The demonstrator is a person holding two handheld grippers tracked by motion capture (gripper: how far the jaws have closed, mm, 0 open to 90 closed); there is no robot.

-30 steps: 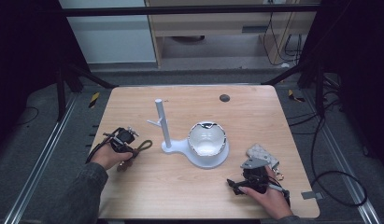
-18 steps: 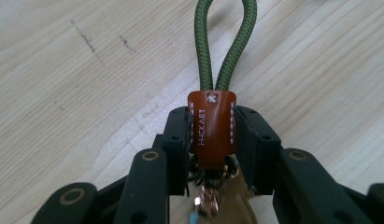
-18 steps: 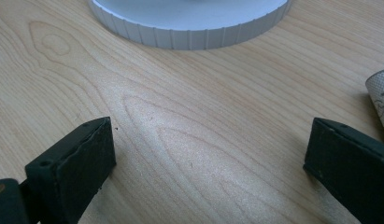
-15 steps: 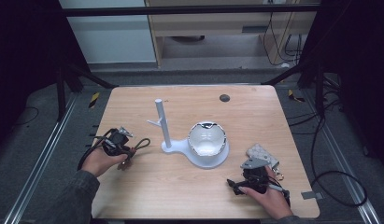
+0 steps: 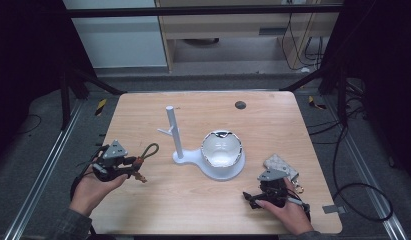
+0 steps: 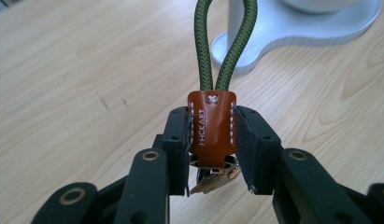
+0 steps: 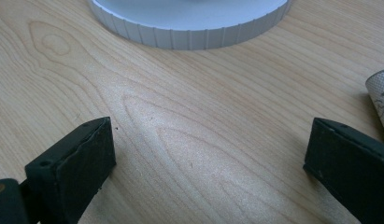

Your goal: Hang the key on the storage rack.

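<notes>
Keychain [image 6: 212, 128] loop points toward stand [image 6: 292, 28]

The wooden counter [image 5: 143, 115] is framed by black metal struts [image 5: 88, 80]; grey floor [image 5: 33, 150], trailing cables [image 5: 353, 185] and a pale cabinet [image 5: 213, 30] are seen behind.

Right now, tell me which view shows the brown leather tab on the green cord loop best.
The left gripper view: the brown leather tab sits large and sharp between the left gripper jaws, stitching and stamped lettering visible. In the high view it is a tiny brown speck. The right gripper view looks at bare wooden table.
</notes>
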